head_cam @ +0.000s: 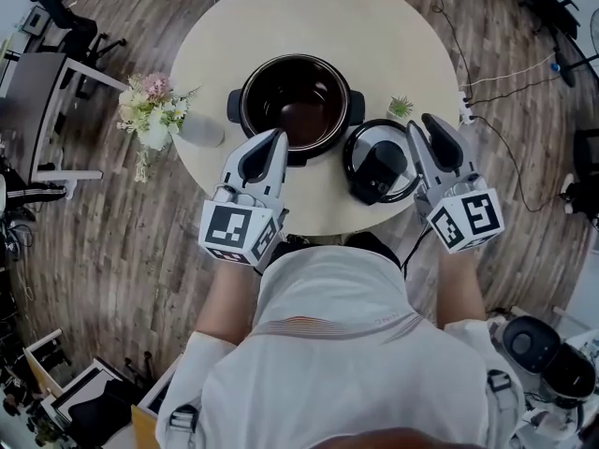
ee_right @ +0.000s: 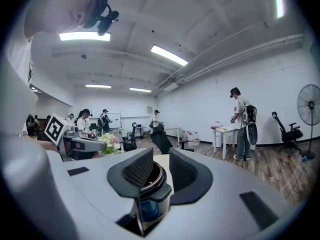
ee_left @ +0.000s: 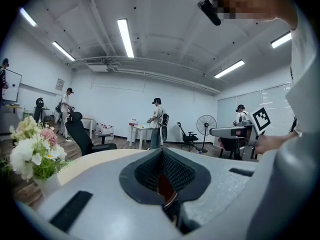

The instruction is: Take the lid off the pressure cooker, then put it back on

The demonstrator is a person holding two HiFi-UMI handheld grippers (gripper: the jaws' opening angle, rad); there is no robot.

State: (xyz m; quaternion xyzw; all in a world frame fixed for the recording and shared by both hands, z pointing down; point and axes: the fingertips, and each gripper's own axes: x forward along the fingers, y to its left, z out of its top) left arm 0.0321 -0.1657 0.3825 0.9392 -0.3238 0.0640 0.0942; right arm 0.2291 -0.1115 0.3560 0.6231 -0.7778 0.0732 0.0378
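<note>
The black pressure cooker [head_cam: 299, 103] stands open in the middle of the round beige table [head_cam: 309, 17], its dark inner pot showing. Its lid [head_cam: 379, 162] lies flat on the table to the cooker's right, near the front edge. My left gripper [head_cam: 275, 140] hovers over the cooker's near rim with its jaws together and nothing in them. My right gripper [head_cam: 423, 124] hangs just right of the lid, jaws a little apart and empty. In the right gripper view the cooker [ee_right: 150, 184] shows through the gap of that gripper [ee_right: 161, 156]. The left gripper [ee_left: 161, 151] shows only a thin slit.
A vase of pale flowers [head_cam: 150, 110] stands at the table's left edge and a small green plant [head_cam: 400, 108] behind the lid. Cables and a power strip [head_cam: 465, 110] lie on the wooden floor to the right. Office chairs, a fan [ee_left: 206, 126] and several people fill the room beyond.
</note>
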